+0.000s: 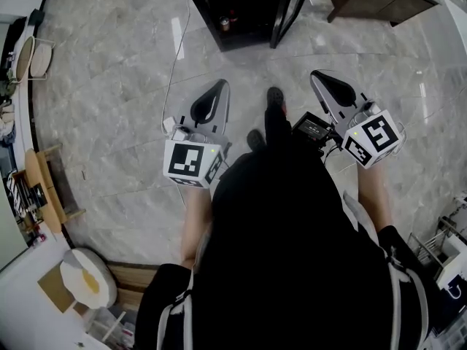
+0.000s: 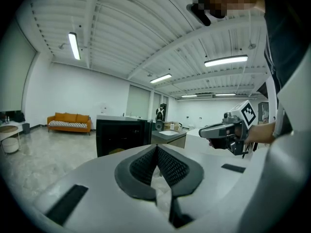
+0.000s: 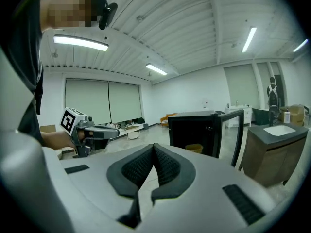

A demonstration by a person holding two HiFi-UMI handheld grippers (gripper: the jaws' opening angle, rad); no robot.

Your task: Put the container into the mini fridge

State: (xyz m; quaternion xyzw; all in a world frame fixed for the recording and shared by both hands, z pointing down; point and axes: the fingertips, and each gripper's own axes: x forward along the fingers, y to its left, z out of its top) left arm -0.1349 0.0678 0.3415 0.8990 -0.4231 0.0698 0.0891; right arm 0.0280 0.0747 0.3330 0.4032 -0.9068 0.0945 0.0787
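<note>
Inside the mini fridge [image 3: 193,123], low in its dark interior, sat a yellow container [image 3: 194,148], as the right gripper view showed it. The fridge door [image 3: 235,130] stood swung wide, its free edge reaching out toward a brown cabinet with a sink [image 3: 272,152] just beside it, so the mouth of the fridge faced the person unobstructed. Between the fridge and the person's shoes [image 1: 275,98] lay a stretch of pale marble floor [image 1: 109,86], crossed only by a thin white cable [image 1: 177,57] on the left. The left gripper [image 2: 156,150] and the right gripper [image 3: 154,148] were held side by side in front of the person, well short of the fridge and apart from each other. Both pointed toward the fridge. Each had its jaws pressed together at the tips with nothing between the ribbed pads. Farther off, an orange sofa [image 2: 69,122] stood against the far wall, with open floor before it.
</note>
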